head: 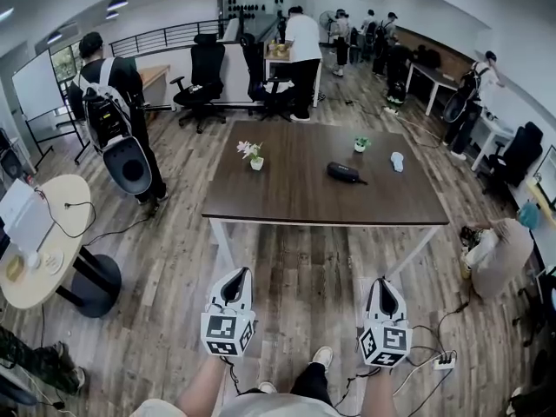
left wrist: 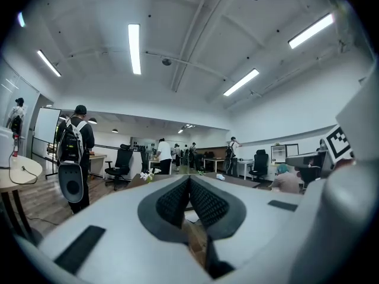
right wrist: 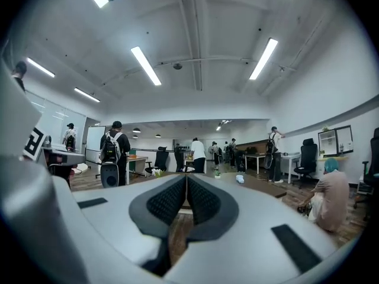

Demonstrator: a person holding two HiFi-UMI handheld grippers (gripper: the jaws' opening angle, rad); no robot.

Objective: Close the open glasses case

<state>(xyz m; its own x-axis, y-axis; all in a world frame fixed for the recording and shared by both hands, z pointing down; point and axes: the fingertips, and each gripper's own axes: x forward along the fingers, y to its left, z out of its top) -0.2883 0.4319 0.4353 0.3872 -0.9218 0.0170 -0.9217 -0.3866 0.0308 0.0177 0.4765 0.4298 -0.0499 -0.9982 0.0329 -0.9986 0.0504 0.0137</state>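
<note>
A dark glasses case (head: 345, 173) lies on the brown table (head: 295, 194), right of its middle; at this distance I cannot tell how far its lid stands open. Both grippers are held level in front of the table's near edge, well short of the case. My left gripper (head: 243, 272) is shut with nothing between its ribbed pads (left wrist: 177, 201). My right gripper (head: 383, 281) is also shut and holds nothing, its pads (right wrist: 204, 201) pressed together. The case does not show clearly in either gripper view.
On the table stand a white-flowered pot plant (head: 252, 155), a small green plant (head: 360, 144) and a white object (head: 397, 161). A round side table (head: 39, 272) is at the left. Several people stand among desks and office chairs; one sits on the floor (head: 495, 250) at the right.
</note>
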